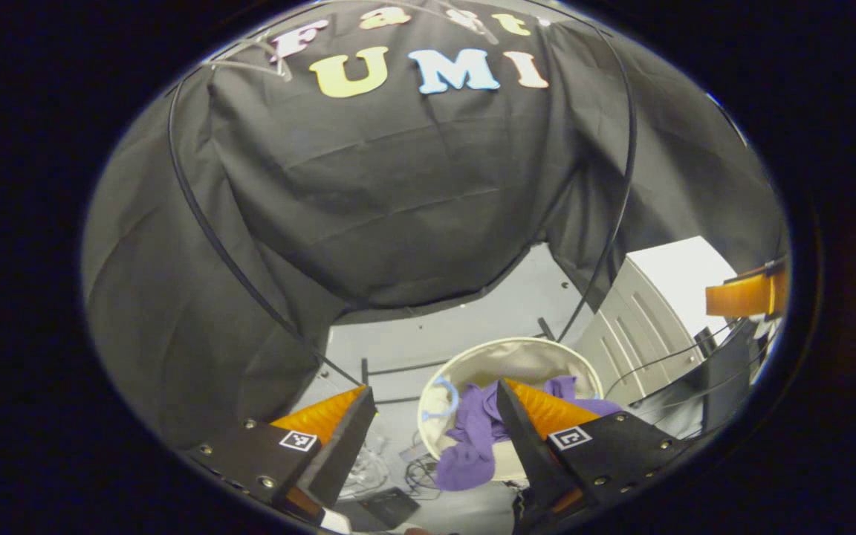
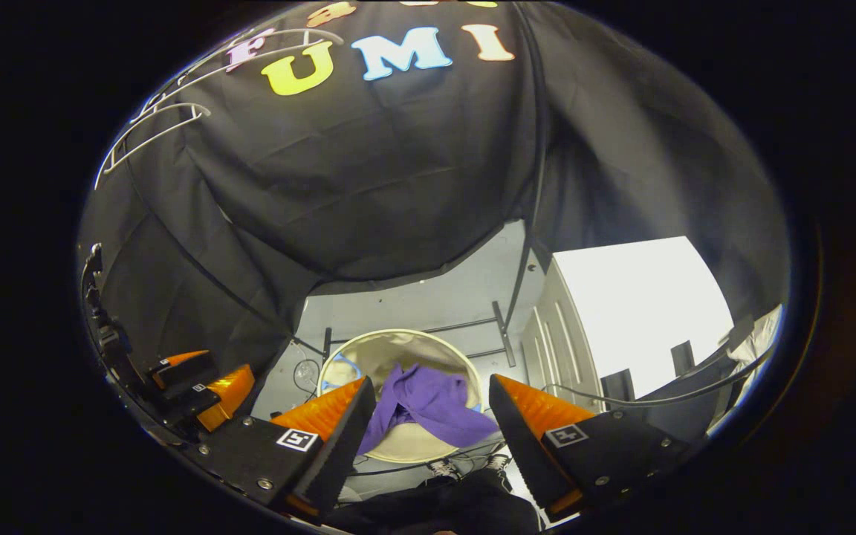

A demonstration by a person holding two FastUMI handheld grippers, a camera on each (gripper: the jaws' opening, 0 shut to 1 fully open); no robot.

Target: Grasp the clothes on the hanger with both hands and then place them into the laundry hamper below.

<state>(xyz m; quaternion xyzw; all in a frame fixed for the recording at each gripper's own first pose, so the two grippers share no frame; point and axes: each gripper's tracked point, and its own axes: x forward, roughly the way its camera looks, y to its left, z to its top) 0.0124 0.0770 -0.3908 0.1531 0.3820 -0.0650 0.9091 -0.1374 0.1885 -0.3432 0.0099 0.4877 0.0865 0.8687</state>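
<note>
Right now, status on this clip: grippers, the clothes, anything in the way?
Left gripper open, empty. Right gripper open, empty. Purple garment in the laundry hamper, part draped over its rim. Nothing blocking.

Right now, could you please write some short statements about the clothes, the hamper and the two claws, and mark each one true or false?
1. The purple garment lies in the laundry hamper, partly draped over its rim. True.
2. The left claw is shut on the garment. False: its fingers stand apart and hold nothing.
3. The right claw is open and empty. True.
4. The hamper is square and red. False: it is round, with a pale rim.
5. A white cabinet stands beside the hamper. True.
</note>
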